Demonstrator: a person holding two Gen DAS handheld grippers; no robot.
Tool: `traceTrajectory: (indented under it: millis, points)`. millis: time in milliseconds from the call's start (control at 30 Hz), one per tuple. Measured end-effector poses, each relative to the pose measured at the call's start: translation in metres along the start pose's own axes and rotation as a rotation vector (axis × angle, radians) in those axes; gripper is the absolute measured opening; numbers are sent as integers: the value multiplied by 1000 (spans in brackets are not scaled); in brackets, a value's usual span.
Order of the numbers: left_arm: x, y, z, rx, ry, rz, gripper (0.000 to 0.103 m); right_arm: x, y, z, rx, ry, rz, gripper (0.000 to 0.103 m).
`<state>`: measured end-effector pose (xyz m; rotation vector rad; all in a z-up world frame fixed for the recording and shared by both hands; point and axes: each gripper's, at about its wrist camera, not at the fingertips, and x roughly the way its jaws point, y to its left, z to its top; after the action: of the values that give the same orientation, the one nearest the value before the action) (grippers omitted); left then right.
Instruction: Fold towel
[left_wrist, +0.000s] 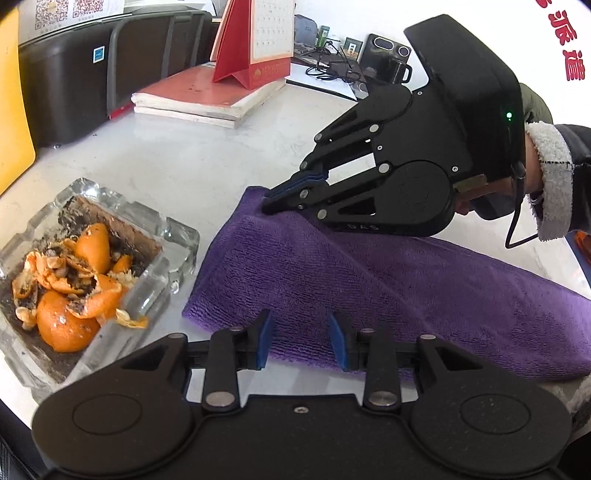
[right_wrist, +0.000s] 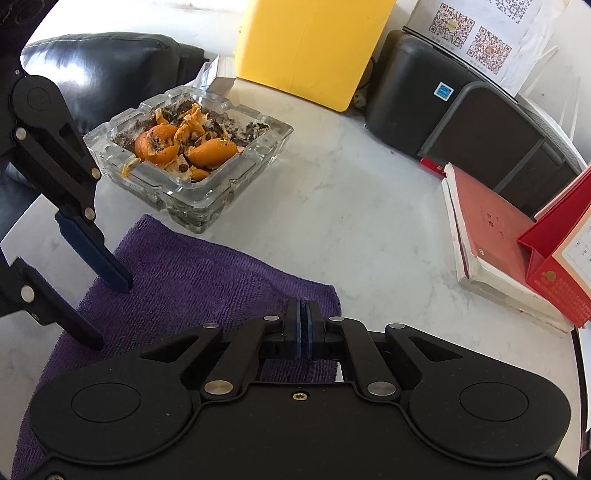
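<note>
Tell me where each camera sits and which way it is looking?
Left wrist view: sits on the left gripper, looking down along its open fingers at the purple towel; the right gripper and a sleeve show.
Right wrist view: sits on the right gripper, fingers shut at the towel's far corner, facing the printer; the left gripper shows at the left.
Both share the towel, the glass ashtray of orange peel, the books and the table.
</note>
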<state>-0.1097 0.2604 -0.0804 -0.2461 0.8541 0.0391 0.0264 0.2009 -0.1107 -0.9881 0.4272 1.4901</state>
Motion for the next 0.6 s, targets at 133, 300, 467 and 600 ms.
traceTrajectory:
  millis: [133, 300, 467, 600]
  points:
    - [-6, -10, -8, 27, 38, -19, 32, -9, 5, -8, -3, 15, 15, 4]
    - [-14, -30, -23, 68, 87, -64, 34, -26, 15, -20, 4, 33, 32, 4]
    - [-18, -45, -33, 86, 113, -89, 36, -40, 30, -30, 17, 43, 36, 4]
    - [-22, -45, -32, 70, 116, -75, 36, -36, 31, -24, 22, 42, 16, 7]
